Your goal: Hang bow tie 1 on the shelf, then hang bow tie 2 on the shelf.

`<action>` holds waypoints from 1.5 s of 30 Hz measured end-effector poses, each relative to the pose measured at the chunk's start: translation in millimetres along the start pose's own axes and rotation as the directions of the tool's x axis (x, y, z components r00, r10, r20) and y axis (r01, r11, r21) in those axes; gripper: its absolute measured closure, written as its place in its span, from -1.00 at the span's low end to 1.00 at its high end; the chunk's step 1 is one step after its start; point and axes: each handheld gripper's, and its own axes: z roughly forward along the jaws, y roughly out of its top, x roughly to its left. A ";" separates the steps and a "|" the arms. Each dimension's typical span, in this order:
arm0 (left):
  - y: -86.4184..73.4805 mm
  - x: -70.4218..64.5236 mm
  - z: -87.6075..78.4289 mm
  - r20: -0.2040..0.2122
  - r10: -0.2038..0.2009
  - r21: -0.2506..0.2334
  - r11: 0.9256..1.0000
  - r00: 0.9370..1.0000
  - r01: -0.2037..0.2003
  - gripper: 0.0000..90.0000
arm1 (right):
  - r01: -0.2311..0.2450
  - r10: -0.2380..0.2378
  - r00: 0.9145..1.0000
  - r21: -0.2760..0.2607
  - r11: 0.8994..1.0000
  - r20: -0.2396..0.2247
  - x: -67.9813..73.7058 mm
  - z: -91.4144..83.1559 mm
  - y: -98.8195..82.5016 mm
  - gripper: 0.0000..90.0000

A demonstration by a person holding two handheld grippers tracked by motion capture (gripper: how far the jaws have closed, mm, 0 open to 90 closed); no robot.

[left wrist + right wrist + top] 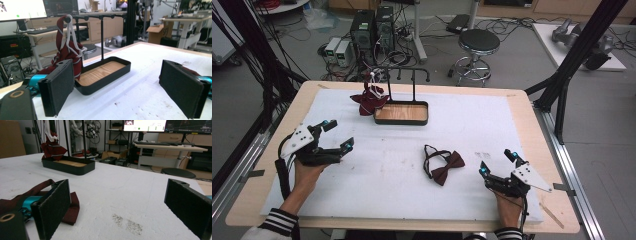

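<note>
The left gripper (337, 135) rests low over the tabletop (522, 107) with its jaws spread wide and nothing between them. Ahead of it and slightly to its right, well apart, stands a black rack (100, 17) on a wooden-floored tray (105, 75); a dark red striped tie (66, 53) hangs by a white strap from the rack's end peg, nearest this gripper. A maroon bow tie (446, 167) lies flat on the tabletop between the two grippers, near the right one. The right gripper (497, 162) sits just to the bow tie's right, its jaws held apart and empty; in the right gripper view the bow tie (72, 207) lies behind and beside its left jaw.
</note>
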 end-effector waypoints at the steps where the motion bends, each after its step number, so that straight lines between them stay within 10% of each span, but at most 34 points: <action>1: -1.9 -0.7 -1.6 -0.003 0.000 -0.005 1.000 1.000 0.000 -0.71 | 0.003 -0.003 1.000 0.002 1.000 0.001 -0.1 -0.1 0.0 -0.87; 30: -24.2 -7.3 -9.9 -0.008 -0.013 -0.024 1.000 1.000 0.013 -0.71 | -0.029 0.029 1.000 0.000 1.000 0.002 -2.7 -0.5 0.3 -0.87; 45: -35.9 -6.4 -18.0 -0.055 -0.039 -0.026 0.999 0.998 0.037 -0.71 | 0.041 -0.031 0.992 0.090 0.995 -0.119 -6.3 6.0 23.1 -0.87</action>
